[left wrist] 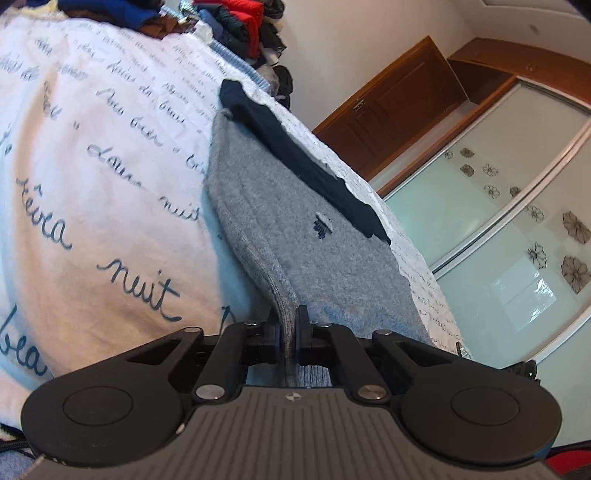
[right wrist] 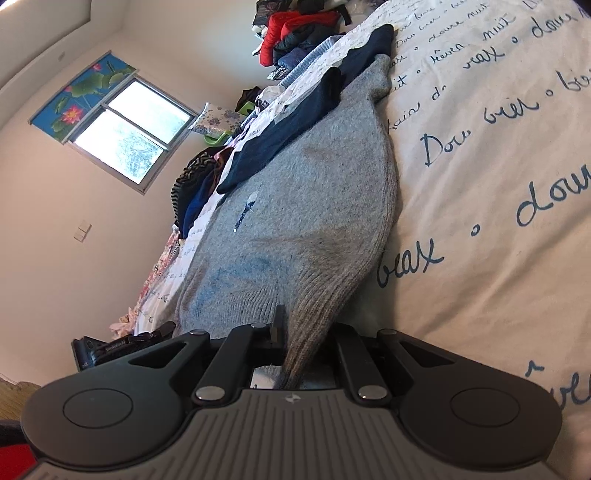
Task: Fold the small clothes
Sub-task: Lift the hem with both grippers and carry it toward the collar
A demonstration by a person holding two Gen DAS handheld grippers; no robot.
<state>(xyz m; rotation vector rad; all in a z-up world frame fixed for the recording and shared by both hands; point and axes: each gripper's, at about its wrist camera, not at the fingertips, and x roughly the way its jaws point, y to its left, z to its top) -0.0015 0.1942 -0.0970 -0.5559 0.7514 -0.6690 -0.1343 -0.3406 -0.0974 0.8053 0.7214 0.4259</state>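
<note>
A small grey knit sweater (left wrist: 295,229) with dark navy sleeves (left wrist: 295,155) lies on a white bedspread with blue script (left wrist: 92,166). My left gripper (left wrist: 290,332) is shut on the sweater's ribbed hem at one corner. My right gripper (right wrist: 295,332) is shut on the ribbed hem (right wrist: 314,317) at the other corner; its right finger is hidden by the fabric. In the right wrist view the sweater (right wrist: 295,192) stretches away from me, navy sleeves (right wrist: 288,129) along its left side. The hem is lifted slightly off the bedspread (right wrist: 480,166).
A pile of red, blue and dark clothes (left wrist: 229,22) lies at the far end of the bed, also in the right wrist view (right wrist: 295,29). More clothes (right wrist: 199,184) lie along the bed's left side. A wardrobe with glass doors (left wrist: 498,221) and a window (right wrist: 125,129) stand beyond.
</note>
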